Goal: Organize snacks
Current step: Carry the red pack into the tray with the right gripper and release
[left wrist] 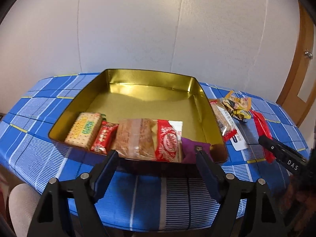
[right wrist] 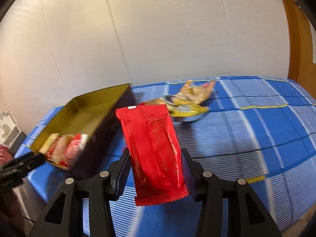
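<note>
Transfer underway: right gripper point(right wrist: 156, 158) fingers clamp the red packet point(right wrist: 153, 150) above the worktop point(right wrist: 246, 138), beside the gold tin point(right wrist: 88, 106); left gripper point(left wrist: 156, 154) fingers wide (empty). Next: carry over the rim, release.

This looks like a room in a home. The worktop point(left wrist: 49, 106) wears a blue checked cloth and stands against a pale papered wall point(left wrist: 138, 29), with a wooden door point(left wrist: 305, 75) and its knob point(left wrist: 308, 55) to one side.
</note>
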Motion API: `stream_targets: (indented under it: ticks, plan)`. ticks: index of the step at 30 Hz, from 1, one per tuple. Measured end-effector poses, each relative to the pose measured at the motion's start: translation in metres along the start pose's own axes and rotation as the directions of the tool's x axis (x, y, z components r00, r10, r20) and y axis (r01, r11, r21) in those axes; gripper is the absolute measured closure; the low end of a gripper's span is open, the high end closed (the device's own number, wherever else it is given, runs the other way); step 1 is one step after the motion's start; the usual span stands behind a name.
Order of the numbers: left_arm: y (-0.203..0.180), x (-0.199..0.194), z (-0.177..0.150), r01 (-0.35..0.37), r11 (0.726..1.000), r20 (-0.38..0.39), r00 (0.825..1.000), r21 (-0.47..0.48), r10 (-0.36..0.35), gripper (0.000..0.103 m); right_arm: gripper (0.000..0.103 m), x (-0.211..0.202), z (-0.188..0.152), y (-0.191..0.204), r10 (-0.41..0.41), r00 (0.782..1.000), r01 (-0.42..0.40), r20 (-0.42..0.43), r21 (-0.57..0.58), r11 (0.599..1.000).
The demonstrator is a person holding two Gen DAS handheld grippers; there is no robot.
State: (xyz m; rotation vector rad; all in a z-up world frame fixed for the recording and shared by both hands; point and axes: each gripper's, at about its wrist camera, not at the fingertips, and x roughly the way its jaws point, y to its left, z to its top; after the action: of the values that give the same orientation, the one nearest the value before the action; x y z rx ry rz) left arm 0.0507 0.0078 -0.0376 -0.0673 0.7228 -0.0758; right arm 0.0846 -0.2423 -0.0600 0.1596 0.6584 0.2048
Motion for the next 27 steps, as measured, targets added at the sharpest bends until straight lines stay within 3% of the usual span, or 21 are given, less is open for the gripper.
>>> stream_targets:
  ticks: [6, 11, 19, 27]
  plan:
    - [0.015, -0.006, -0.004, -0.018, 1.000, 0.013, 1.000, -0.024, 0.018, 0.022, 0.054, 0.011, 0.016, 0.044, 0.108, 0.994, -0.109, -0.023, -0.027, 0.994]
    - [0.021, -0.004, -0.005, -0.037, 0.999, -0.004, 0.999, -0.034, 0.037, 0.022, 0.053, 0.034, 0.027, 0.072, 0.141, 0.988, -0.143, -0.059, -0.026, 0.989]
    - [0.037, -0.009, -0.006, -0.044, 0.996, 0.008, 0.999, -0.083, 0.045, 0.022, 0.053, 0.071, 0.037, 0.105, 0.105, 0.988, -0.115, -0.113, -0.082, 0.990]
    - [0.044, -0.007, -0.008, -0.049, 0.993, -0.006, 0.999, -0.110, 0.049, 0.022, 0.052, 0.093, 0.045, 0.109, 0.082, 0.986, -0.097, -0.144, -0.101, 0.990]
